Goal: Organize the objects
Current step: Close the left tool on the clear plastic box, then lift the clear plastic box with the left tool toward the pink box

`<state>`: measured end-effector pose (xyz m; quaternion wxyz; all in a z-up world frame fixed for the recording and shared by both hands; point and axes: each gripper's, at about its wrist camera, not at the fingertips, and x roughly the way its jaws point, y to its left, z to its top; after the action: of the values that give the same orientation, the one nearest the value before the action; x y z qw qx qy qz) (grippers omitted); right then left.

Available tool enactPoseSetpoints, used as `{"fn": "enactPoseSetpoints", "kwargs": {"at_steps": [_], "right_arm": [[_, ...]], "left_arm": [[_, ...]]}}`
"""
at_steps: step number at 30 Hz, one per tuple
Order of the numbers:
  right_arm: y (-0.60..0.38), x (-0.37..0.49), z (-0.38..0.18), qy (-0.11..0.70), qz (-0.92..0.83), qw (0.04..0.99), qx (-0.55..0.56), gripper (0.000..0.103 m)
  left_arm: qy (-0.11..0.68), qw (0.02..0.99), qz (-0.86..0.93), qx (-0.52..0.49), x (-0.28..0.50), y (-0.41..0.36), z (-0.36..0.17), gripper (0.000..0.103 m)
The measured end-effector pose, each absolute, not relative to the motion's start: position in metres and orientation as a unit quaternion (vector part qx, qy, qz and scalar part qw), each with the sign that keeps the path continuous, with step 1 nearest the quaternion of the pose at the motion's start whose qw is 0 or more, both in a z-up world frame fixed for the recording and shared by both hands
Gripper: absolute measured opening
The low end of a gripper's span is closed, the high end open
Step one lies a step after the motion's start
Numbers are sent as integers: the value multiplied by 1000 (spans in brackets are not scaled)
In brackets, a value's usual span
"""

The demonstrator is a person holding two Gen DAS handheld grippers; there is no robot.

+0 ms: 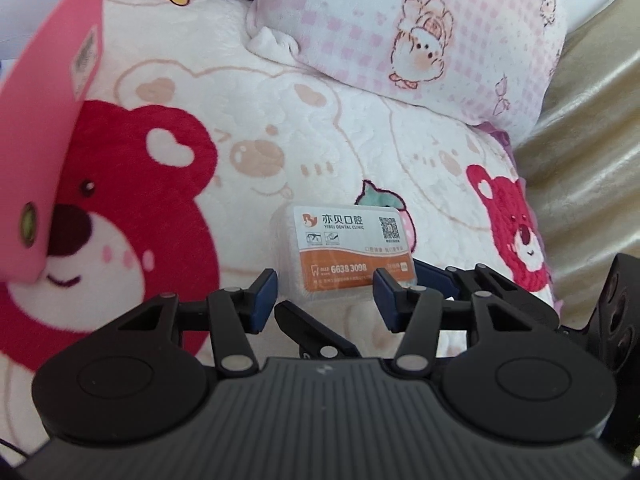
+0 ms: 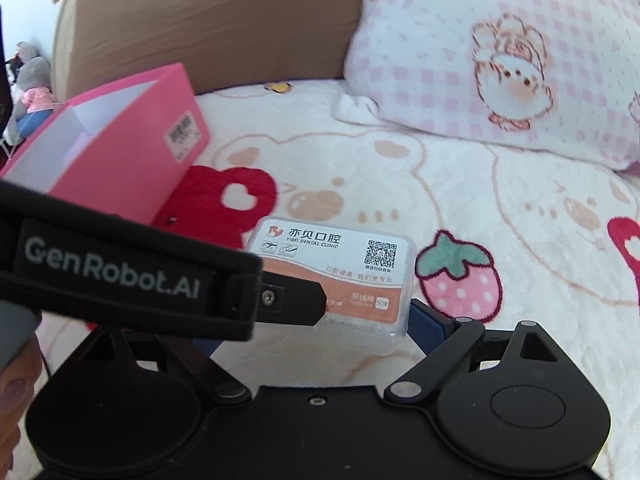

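A clear plastic floss-pick box with a white and orange dental-clinic label lies on the bear-print blanket. My left gripper is open, its blue pads just short of the box on either side. The box also shows in the right wrist view. My right gripper is open around the box's near end; its right pad touches the box's corner, and its left finger is hidden behind the left gripper's body. An open pink box stands at the left, and its edge shows in the left wrist view.
A pink checked pillow lies at the back right, and it also shows in the right wrist view. A brown cushion stands behind the pink box. A beige ridged surface borders the blanket on the right. Plush toys sit far left.
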<state>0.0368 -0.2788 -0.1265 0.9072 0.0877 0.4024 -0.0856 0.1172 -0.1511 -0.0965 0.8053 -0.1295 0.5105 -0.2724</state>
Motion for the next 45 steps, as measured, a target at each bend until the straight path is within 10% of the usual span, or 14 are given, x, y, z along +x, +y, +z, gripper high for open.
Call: {"fn": "enactPoseSetpoints", "kwargs": {"at_steps": [45], "right_arm": [[-136,-30,-29,348,45,936,-37,94]], "left_arm": [[478,833,-232,-156,-9,-16,5,52]]}}
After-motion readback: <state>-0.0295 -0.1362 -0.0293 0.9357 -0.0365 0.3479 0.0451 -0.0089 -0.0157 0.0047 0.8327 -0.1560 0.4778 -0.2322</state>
